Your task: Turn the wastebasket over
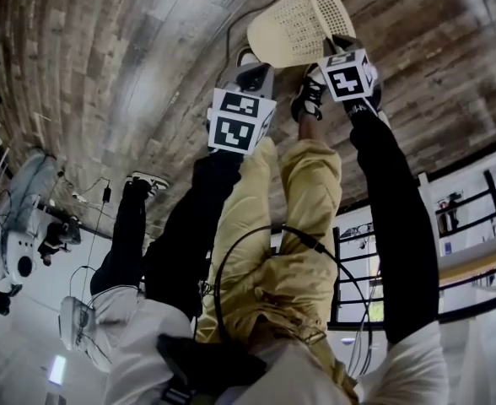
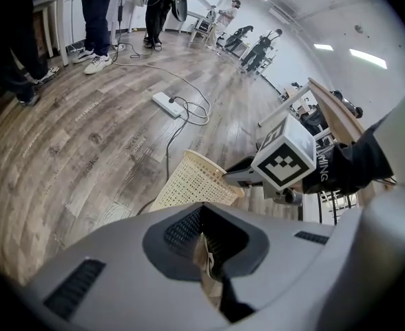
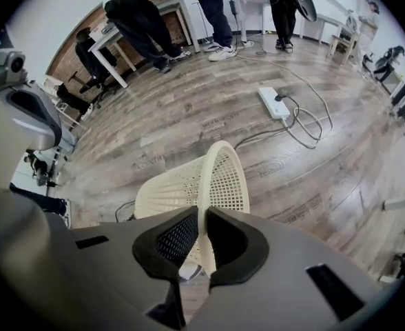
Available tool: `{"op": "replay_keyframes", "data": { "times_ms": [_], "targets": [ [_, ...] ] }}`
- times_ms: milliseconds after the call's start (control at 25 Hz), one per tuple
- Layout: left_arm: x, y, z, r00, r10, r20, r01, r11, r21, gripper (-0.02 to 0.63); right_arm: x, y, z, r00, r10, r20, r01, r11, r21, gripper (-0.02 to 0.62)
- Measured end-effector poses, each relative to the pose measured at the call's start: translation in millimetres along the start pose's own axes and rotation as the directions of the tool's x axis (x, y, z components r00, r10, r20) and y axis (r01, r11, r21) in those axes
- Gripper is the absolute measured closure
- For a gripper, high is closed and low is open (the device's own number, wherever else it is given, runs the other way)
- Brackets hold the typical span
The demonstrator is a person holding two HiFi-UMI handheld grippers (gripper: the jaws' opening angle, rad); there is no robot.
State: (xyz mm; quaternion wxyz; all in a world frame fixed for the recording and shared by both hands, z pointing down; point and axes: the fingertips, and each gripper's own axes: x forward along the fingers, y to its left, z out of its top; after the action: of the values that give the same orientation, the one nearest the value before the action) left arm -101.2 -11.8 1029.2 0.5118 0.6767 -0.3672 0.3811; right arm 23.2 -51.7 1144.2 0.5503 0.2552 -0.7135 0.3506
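A cream lattice wastebasket (image 1: 303,22) hangs tilted on its side above the wood floor, its open mouth turned to the right in the head view. My right gripper (image 1: 336,47) is shut on the basket's rim (image 3: 204,205), which runs straight between its jaws. My left gripper (image 1: 250,67) hovers by the closed bottom end of the wastebasket (image 2: 189,181), just short of it. Its jaws stand a narrow gap apart, and through the gap I see only a shoe and tan cloth. The near end of the basket is hidden behind the left gripper (image 2: 206,234).
My own shoes (image 1: 309,95) and tan trousers stand directly under the basket. A white power strip (image 3: 275,102) with looping cables lies on the floor beyond. People stand by a white table (image 3: 130,29) at the far side. A black railing (image 1: 484,218) is to the right.
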Motion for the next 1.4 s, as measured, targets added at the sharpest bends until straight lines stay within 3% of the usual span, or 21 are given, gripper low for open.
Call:
{"op": "replay_keyframes", "data": {
  "times_ms": [200, 440, 600, 760, 960, 1160, 1400],
  "targets": [
    [-11.2, -12.0, 19.9, 1.000, -0.008, 0.030, 0.007, 1.000, 0.021, 0.609, -28.4, -21.2, 20.0, 0.988, -0.151, 0.021, 0.152, 0.977, -0.146, 0.538],
    [-12.6, -20.2, 32.9, 0.999, -0.011, 0.051, 0.010, 0.999, 0.034, 0.609, -57.1, -67.9, 56.3, 0.942, -0.312, 0.126, 0.336, 0.878, -0.341, 0.538],
    [-9.4, -23.5, 27.6, 0.999, -0.014, 0.048, 0.012, 0.999, 0.031, 0.609, -57.1, -74.7, 57.3, 0.932, -0.329, 0.152, 0.362, 0.838, -0.408, 0.538],
    [-7.4, -21.8, 21.5, 0.999, -0.007, 0.036, 0.006, 0.999, 0.032, 0.609, -44.5, -41.2, 50.3, 0.964, -0.226, 0.140, 0.265, 0.858, -0.440, 0.537],
    [-5.3, -22.2, 16.9, 1.000, -0.006, 0.024, 0.006, 0.999, 0.032, 0.609, -13.9, 13.9, 11.4, 1.000, -0.009, -0.001, 0.008, 0.917, -0.398, 0.535],
    [-3.2, -13.3, 16.2, 1.000, 0.004, 0.029, -0.005, 1.000, 0.027, 0.609, 8.6, 33.3, -10.8, 0.985, 0.153, -0.082, -0.170, 0.947, -0.271, 0.518],
    [0.0, -12.3, 5.8, 1.000, 0.006, 0.017, -0.006, 1.000, 0.028, 0.609, 23.3, 47.7, -15.6, 0.965, 0.245, -0.096, -0.261, 0.940, -0.221, 0.514]
  ]
}}
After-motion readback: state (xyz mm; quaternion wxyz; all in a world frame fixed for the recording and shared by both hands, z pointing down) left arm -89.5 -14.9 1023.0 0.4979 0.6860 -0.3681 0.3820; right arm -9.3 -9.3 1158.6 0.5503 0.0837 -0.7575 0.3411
